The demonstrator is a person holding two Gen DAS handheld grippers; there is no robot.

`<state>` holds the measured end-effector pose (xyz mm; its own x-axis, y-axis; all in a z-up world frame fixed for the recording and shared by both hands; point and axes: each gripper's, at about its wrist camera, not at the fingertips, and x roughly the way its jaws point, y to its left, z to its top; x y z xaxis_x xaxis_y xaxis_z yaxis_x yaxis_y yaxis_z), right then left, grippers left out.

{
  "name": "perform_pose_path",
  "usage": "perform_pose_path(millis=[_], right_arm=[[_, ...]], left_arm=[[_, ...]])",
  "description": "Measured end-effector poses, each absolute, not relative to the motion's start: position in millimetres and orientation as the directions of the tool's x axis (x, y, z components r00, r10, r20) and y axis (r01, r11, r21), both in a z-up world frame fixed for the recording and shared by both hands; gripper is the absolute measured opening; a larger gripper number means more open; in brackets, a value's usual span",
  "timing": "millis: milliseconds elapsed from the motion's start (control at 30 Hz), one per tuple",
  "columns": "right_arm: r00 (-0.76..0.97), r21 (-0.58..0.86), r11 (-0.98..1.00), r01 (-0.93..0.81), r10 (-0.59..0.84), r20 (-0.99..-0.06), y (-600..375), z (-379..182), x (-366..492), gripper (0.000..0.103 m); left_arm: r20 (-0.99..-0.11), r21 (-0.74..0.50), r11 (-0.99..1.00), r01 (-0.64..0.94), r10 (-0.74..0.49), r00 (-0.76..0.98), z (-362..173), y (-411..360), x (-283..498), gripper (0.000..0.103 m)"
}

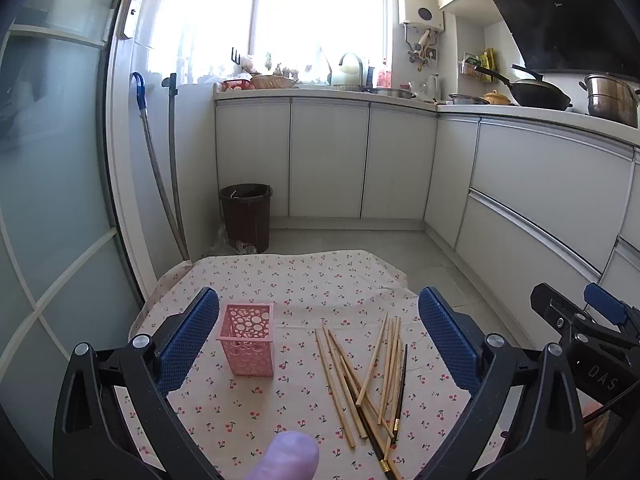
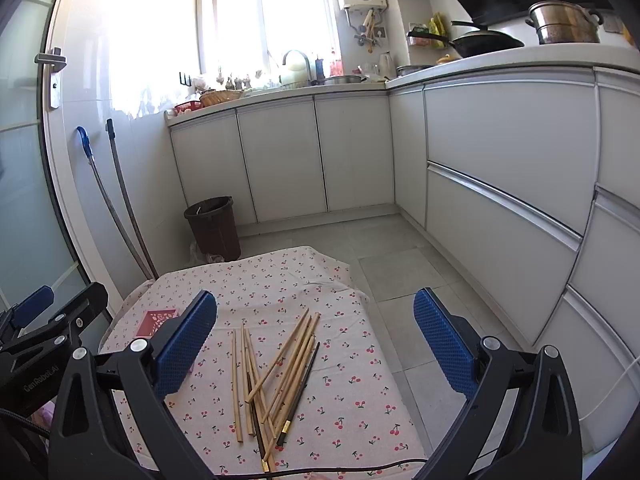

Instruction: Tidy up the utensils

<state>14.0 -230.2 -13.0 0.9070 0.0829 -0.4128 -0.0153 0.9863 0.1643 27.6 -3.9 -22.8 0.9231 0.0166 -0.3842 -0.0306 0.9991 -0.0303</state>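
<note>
Left gripper (image 1: 319,338): jaws spread wide apart, blue ribbed pads empty, touching nothing. It hovers above the tabletop (image 1: 256,276), which is draped in a cherry-print cloth (image 1: 304,280). Between the pads, in the left wrist view, sit the pink perforated utensil holder (image 1: 247,340), upright and close to the left pad, and the chopsticks (image 1: 368,376), a loose crossed pile to its right, clear of the holder.

Right gripper (image 2: 315,338): jaws likewise wide apart, nothing between the pads, no contact with anything. The pile lies below and between its pads, mostly pale wooden sticks plus a dark pair with gold bands (image 2: 298,394) mixed in among them.

Hidden or unclear:
- In the right wrist view the utensil holder is mostly blocked by the left pad; only part of its pink top shows.
- The sticks overlap too much for a count; the dark pair runs out of the bottom edge of the left wrist view.
- A pale purple blurred shape (image 1: 286,456) at the lower edge of the left wrist view looks like a gloved fingertip, but I cannot tell for sure.
- A black cable (image 2: 320,471) crosses the near edge of the cloth.

Further out: brown waste bin (image 1: 246,216) on the floor by white cabinets (image 1: 328,156); wok (image 1: 538,94) and steel pot (image 1: 610,98) on the counter.
</note>
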Motion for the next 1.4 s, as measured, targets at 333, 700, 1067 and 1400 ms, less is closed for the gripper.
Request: perform_pose_path(millis=[333,700,1067,1400], right_arm=[[0.902,0.167,0.986,-0.012,0.082,-0.423,-230,-15,15,0.096],[0.823,0.367,0.930,-0.013,0.218,-0.524,-245,-8,51,0.096],[0.573,0.774,0.612,0.164,0.580,-0.579,-302,-91,149,0.096],[0.519,0.833,0.464,0.300,0.654,-0.551,-327,-116,169,0.096]], left_arm=[[-0.392,-0.028,0.999,-0.036,0.022,0.920,-25,-7,30,0.096],[-0.743,-0.307,0.952,-0.022,-0.225,0.631,-71,18,116,0.096],[-0.908,-0.324,0.945,-0.045,-0.298,0.294,-152,-22,231,0.093],[-0.980,-0.106,0.985,-0.136,-0.081,0.183,-206,-11,281,0.036]])
